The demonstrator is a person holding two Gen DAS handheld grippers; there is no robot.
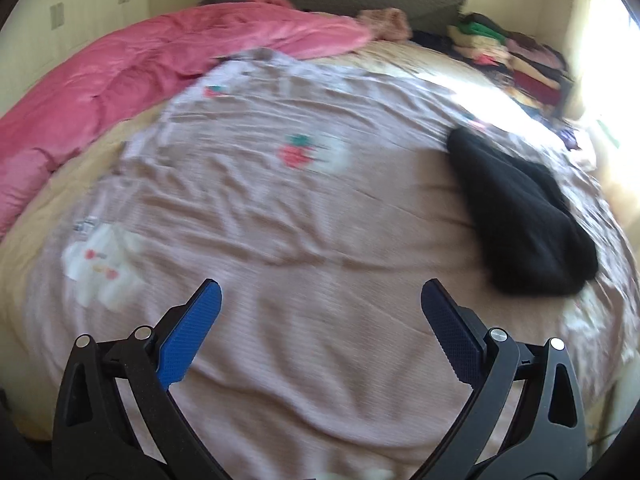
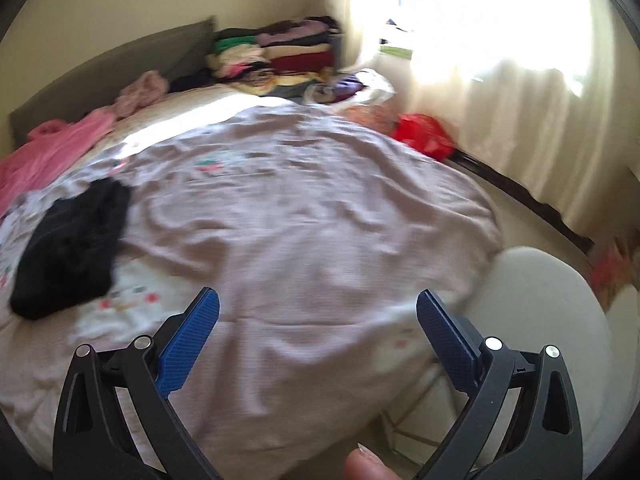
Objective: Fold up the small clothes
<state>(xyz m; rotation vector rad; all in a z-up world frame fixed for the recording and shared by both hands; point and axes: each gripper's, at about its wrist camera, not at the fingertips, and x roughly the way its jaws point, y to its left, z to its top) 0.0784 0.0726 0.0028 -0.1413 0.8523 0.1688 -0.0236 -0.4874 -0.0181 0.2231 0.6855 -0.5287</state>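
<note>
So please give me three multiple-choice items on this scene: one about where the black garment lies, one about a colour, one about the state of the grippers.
1. Where does the black garment lie?
A. on the bedspread
B. on the floor
C. on the clothes stack

2. What colour is the duvet bunched at the far side of the bed?
A. green
B. pink
C. white

3. In what state are the left gripper and the right gripper?
A. both shut on cloth
B. one open, one shut
C. both open and empty

Answers: 1 A, it rests flat on the printed cover in both views. 2 B, it shows pink along the bed's edge. 3 C, each pair of blue fingers stands wide apart with nothing between.
</note>
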